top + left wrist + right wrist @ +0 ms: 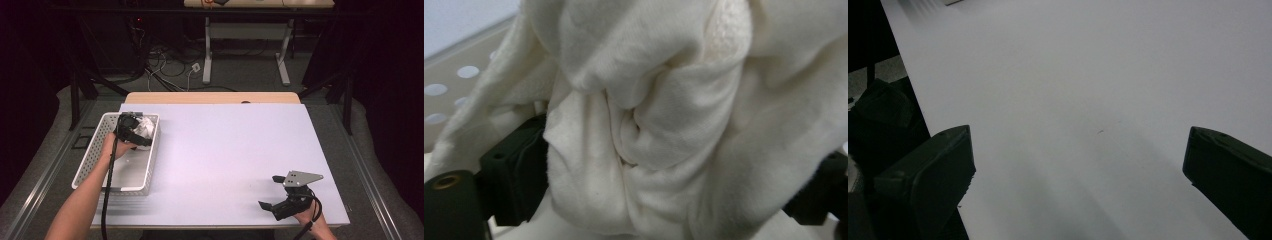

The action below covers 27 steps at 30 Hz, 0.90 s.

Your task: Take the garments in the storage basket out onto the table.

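A crumpled white cloth [145,128] lies at the far end of a white perforated basket [89,161] on the table's left side. My left gripper [131,125] reaches down into the basket onto the cloth. In the left gripper view the cloth [659,100] bulges between the two black jaws, which stand wide apart on either side of it; my left gripper [664,185] is open. Near the table's front right corner my right gripper [270,191] hovers open over the bare white tabletop [1088,75], with nothing between its fingers [928,175].
The near half of the basket floor [131,165] is bare. A wooden strip [210,97] runs along the table's far edge. Beyond it stand another table's legs [207,55] and floor cables [165,65]. Dark frames flank both sides.
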Tool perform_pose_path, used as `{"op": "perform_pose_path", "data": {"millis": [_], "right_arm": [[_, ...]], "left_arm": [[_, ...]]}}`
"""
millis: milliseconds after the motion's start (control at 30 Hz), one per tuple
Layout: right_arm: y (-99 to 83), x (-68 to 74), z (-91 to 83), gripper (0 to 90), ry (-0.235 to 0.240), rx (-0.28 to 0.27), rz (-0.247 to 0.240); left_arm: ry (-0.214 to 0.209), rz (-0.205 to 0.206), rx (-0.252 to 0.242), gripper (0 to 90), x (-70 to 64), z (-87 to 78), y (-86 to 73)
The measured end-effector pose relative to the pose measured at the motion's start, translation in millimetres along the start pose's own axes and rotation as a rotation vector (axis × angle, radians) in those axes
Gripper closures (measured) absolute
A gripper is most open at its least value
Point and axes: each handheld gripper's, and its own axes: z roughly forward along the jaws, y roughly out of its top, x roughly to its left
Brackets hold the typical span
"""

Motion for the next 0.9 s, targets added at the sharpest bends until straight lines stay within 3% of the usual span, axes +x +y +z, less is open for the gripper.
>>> {"op": "perform_pose_path", "data": {"millis": [400,600,800,900], "right_arm": [[0.4,0.8,0.8,0.0,0.007,0.01,0.003],[0.5,1.1,1.3,0.0,0.002,0.011,-0.004],[0.3,1.3,1.6,0.0,0.001,0.006,-0.003],[0.5,0.8,0.9,0.0,-0.001,0.016,-0.002]], "left_arm": [[-0.041,-0.01,0.003,34.1,2.6,1.2,-3.4],[-0.06,0.0,-0.022,47.0,3.5,0.3,-7.8],[-0.063,0.008,-0.022,49.6,1.5,-3.5,-7.8],[-0.057,0.031,-0.023,49.6,1.8,-7.4,-7.9]]}}
